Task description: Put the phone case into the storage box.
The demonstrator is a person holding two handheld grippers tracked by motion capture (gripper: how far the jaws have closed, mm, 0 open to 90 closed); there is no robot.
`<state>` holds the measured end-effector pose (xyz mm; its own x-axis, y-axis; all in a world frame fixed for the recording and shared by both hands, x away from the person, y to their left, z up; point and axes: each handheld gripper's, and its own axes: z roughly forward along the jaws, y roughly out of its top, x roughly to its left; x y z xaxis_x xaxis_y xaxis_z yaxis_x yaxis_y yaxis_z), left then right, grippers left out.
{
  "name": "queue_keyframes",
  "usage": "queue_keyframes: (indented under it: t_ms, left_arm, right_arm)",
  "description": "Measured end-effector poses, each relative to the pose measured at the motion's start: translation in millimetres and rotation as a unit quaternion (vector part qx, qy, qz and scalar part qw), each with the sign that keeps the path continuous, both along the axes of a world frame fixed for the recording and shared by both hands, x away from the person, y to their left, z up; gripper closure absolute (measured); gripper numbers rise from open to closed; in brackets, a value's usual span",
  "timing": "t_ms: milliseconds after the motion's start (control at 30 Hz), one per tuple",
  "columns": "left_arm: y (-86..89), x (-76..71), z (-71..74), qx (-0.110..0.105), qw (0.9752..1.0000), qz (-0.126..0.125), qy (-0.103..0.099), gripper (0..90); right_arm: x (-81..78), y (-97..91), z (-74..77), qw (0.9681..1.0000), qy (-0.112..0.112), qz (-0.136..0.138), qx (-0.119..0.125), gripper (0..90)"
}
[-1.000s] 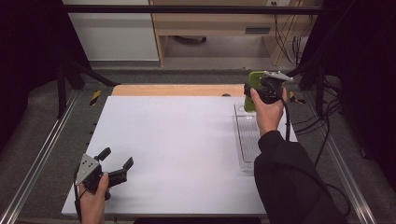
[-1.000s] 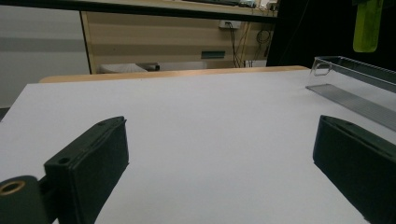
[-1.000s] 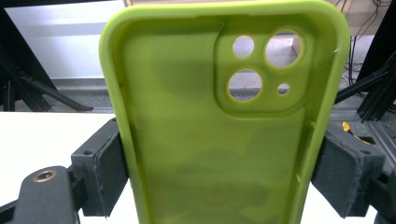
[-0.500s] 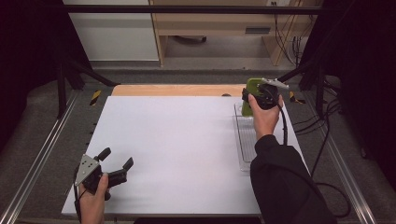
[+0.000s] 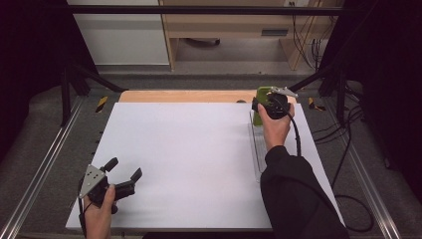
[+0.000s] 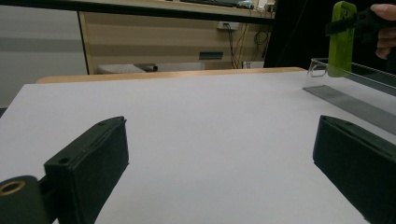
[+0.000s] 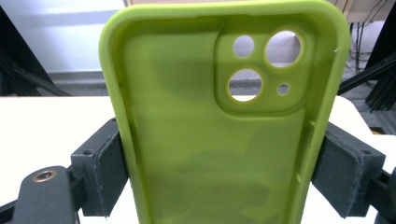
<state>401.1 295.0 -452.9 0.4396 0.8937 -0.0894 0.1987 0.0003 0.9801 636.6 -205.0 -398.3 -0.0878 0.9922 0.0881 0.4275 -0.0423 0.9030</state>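
Note:
A lime green phone case stands upright between the pads of my right gripper, which is shut on its two long edges. Its hollow inside with the camera cut-outs faces the right gripper view. From above, the right gripper holds the case over the far end of a clear plastic tray. The left gripper view has the case hanging with its lower end at the tray's rim. My left gripper rests open at the near left, with nothing between its jaws.
A white board covers the table, with a wooden strip along its far edge. Metal rails run down both sides. Cables lie on the floor to the right, and cabinets stand beyond the table.
My right hand has come down and slightly left with the green case, closer to the tray's far end. The left gripper has stayed where it was.

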Motion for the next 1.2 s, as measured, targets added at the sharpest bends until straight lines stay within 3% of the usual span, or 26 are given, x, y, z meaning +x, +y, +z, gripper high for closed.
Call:
queue_keyframes:
  t_ms: [267,300,767,1200]
  left_arm:
    - [2.7,-0.8,0.3,-0.008,1.0,0.003,-0.004,3.0]
    - [2.6,-0.7,0.4,-0.007,1.0,0.002,-0.005,3.0]
    - [1.5,0.0,-0.1,-0.004,1.0,-0.001,-0.004,3.0]
    - [2.4,0.3,0.7,-0.006,1.0,-0.002,-0.006,3.0]
  right_arm:
    - [2.2,1.1,-10.2,0.9998,0.005,-0.017,0.008,15.8]
    - [3.5,1.2,-13.4,0.9997,0.008,-0.015,0.018,15.8]
    - [8.1,8.6,-24.6,0.9996,0.006,-0.023,-0.013,15.8]
    - [8.2,6.1,-29.5,0.9993,-0.006,-0.031,-0.019,15.8]
